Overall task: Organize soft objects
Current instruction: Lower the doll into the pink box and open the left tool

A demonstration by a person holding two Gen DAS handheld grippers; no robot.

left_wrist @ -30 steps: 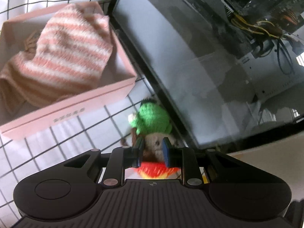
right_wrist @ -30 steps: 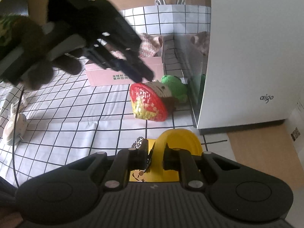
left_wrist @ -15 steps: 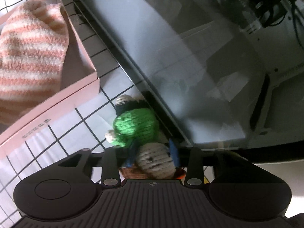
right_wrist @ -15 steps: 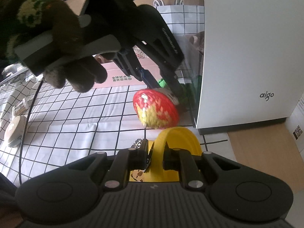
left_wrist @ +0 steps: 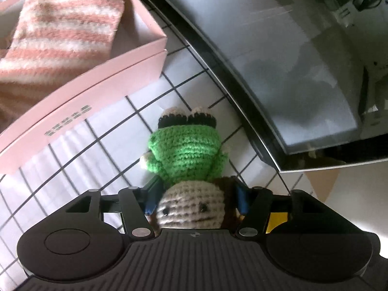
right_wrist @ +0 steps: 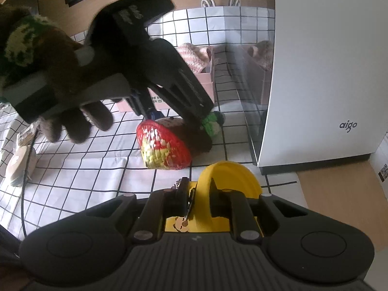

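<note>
A crocheted doll [left_wrist: 186, 155] with a green body, beige face and red-and-yellow hat [right_wrist: 162, 148] lies on the checked cloth beside the white computer case. My left gripper [left_wrist: 194, 194] has its blue pads on either side of the doll's head, jaws around it. In the right wrist view the left gripper [right_wrist: 179, 118] reaches down onto the doll. My right gripper [right_wrist: 198, 191] is shut on a yellow soft item [right_wrist: 230, 179] near the cloth's front edge. A pink box [left_wrist: 101, 82] holds a pink-and-white striped knit [left_wrist: 63, 31].
A white computer case [right_wrist: 322, 60] with a glass side panel [left_wrist: 278, 55] stands right of the doll. The pink box [right_wrist: 206, 82] sits behind the doll. A small white object [right_wrist: 19, 165] and a cable lie at the left on the cloth.
My left gripper has come down and forward over the doll, so its head now sits between the pads. The right gripper has stayed put with the yellow item.
</note>
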